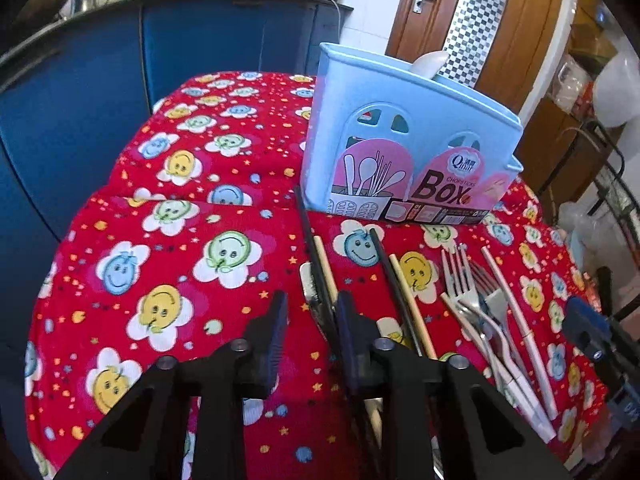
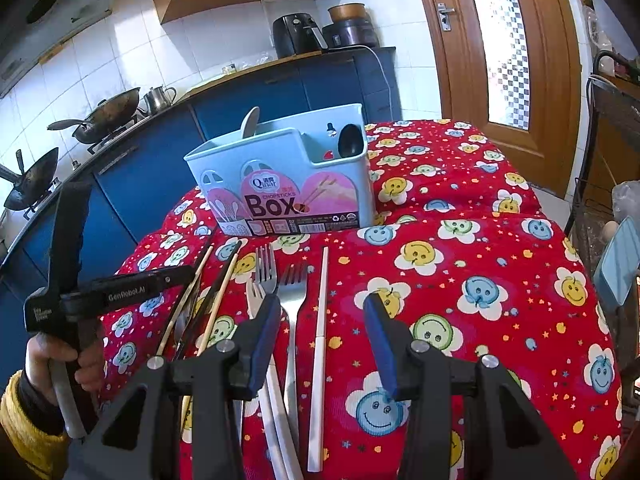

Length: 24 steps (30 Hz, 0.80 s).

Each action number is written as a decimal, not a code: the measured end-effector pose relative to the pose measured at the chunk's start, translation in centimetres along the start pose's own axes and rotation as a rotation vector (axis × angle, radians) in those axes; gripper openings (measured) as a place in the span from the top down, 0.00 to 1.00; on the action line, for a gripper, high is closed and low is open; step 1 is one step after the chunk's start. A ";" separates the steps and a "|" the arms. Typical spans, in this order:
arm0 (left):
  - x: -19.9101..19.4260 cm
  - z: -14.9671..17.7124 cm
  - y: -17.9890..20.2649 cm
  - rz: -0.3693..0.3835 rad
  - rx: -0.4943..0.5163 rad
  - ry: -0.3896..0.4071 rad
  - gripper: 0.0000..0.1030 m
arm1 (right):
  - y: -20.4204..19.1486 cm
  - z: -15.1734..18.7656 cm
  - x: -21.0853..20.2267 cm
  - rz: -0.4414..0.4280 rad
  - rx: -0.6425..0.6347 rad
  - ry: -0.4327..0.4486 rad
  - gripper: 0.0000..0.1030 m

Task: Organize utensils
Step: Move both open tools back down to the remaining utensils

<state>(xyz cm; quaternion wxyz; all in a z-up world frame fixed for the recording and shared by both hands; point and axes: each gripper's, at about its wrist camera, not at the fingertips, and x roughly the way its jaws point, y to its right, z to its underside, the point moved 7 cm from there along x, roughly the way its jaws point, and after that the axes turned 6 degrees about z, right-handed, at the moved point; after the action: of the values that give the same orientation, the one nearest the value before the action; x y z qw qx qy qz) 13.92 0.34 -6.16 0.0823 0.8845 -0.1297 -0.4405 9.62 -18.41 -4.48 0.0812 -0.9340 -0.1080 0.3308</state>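
Observation:
A light blue utensil box [image 1: 404, 148] stands on the red flowered cloth [image 1: 160, 208]; it also shows in the right wrist view [image 2: 288, 176] with a white spoon [image 2: 250, 122] and a black spoon [image 2: 349, 141] in it. Chopsticks [image 1: 320, 268], forks [image 1: 464, 284] and white-handled utensils [image 1: 516, 320] lie in a row on the cloth. My left gripper [image 1: 312, 312] is open and empty, just left of the black chopstick. My right gripper [image 2: 320, 316] is open and empty above the forks [image 2: 292, 292] and a white chopstick [image 2: 320, 320].
A blue kitchen counter [image 2: 160, 148] with woks [image 2: 108, 112] runs behind the table. A wooden door [image 2: 500, 40] is at the back right. A metal rack [image 2: 612, 140] stands at the right of the table.

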 end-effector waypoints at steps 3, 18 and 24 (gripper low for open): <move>0.3 -0.2 0.0 0.059 -0.038 -0.019 0.93 | 0.0 0.0 0.2 -0.003 0.003 -0.005 0.54; -1.3 0.4 -0.7 0.046 -0.023 -0.010 0.95 | -0.3 -0.3 0.6 0.003 -0.027 -0.042 0.55; -2.1 0.9 -1.9 0.035 -0.036 -0.030 0.95 | -0.4 -0.3 2.8 0.024 -0.067 -0.173 0.56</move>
<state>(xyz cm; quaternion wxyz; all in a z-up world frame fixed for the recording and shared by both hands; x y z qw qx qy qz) 12.25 2.76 -5.64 0.1039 0.8739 -0.1382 -0.4543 11.87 -17.31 -5.84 0.0364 -0.9053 -0.1143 0.4075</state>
